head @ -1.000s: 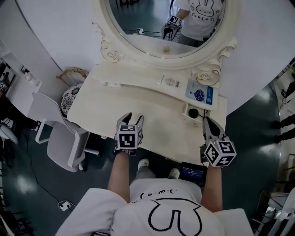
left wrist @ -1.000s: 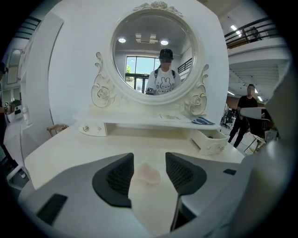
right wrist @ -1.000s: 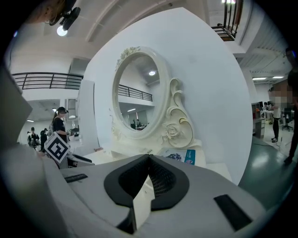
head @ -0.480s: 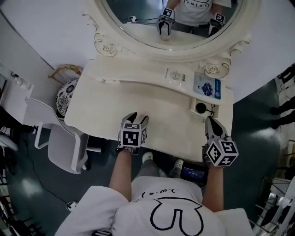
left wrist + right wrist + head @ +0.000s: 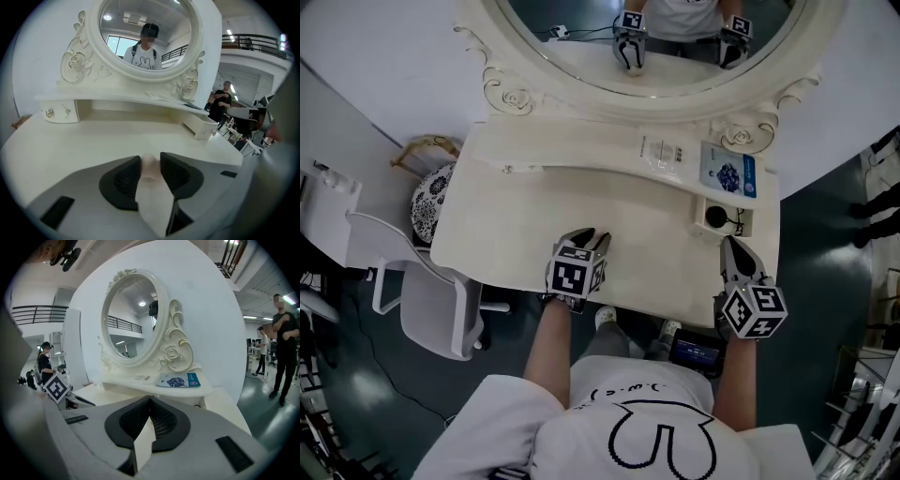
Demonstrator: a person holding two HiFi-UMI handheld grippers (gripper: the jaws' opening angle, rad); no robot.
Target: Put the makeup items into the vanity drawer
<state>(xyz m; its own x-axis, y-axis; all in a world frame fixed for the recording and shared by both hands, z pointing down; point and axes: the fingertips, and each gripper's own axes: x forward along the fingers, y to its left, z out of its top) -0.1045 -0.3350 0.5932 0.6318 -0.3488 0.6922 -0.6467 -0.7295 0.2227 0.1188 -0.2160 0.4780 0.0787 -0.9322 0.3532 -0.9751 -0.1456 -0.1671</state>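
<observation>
My left gripper rests low over the front middle of the cream vanity top. Its jaws are closing, and a small pale pink rounded item fills the gap between the pads. The head view hides that item under the gripper. My right gripper is shut and empty at the table's front right, just before the small open drawer, which holds a black round thing. In the left gripper view the drawer sticks out at the right. A blue packet and a white packet lie on the shelf.
An oval mirror with carved roses stands behind the shelf. A small two-knob drawer sits at the shelf's left end. A white chair and a patterned stool stand to the left. People stand off to the right.
The left gripper's jaws have drawn closer together and it has edged a little to the right. The right gripper stays shut in about the same spot.
</observation>
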